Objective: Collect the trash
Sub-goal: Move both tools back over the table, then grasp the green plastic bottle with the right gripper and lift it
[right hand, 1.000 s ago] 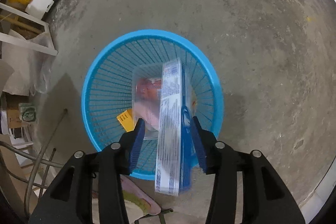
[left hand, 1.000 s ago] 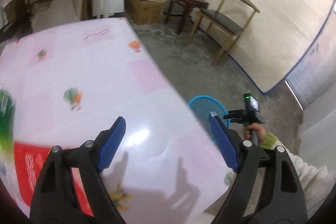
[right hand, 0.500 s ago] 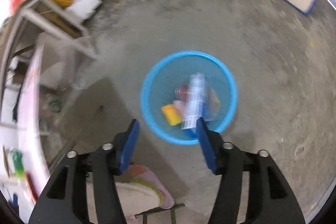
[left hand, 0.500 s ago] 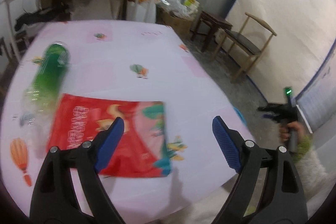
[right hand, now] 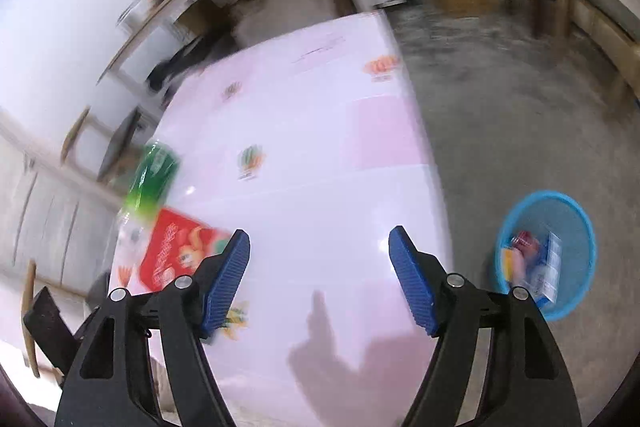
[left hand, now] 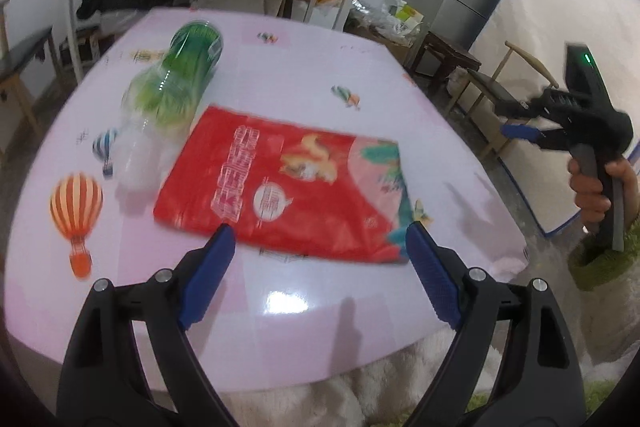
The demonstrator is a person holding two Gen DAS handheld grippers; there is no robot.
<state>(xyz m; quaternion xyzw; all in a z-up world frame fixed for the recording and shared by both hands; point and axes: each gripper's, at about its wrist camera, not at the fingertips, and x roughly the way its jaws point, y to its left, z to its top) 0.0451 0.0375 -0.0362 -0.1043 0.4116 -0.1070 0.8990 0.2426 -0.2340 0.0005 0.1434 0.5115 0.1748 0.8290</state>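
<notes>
Right wrist view: blue basket (right hand: 548, 207) beside bench (right hand: 320, 155) holds several wrappers.
Left on bench: red bag (left hand: 288, 183), green bottle (left hand: 176, 79) beside it.
Left gripper (left hand: 316, 251): jaws open, empty.
Right gripper (right hand: 320, 247): jaws opening, empty.

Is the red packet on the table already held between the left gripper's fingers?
No, the red packet lies flat on the table, ahead of the open, empty left gripper.

A glossy pink tablecloth (left hand: 304, 75) carries a shiny plastic red bag (left hand: 288, 183) and clear plastic bottle (left hand: 172, 95); the floor (right hand: 512, 99) is rough concrete.
</notes>
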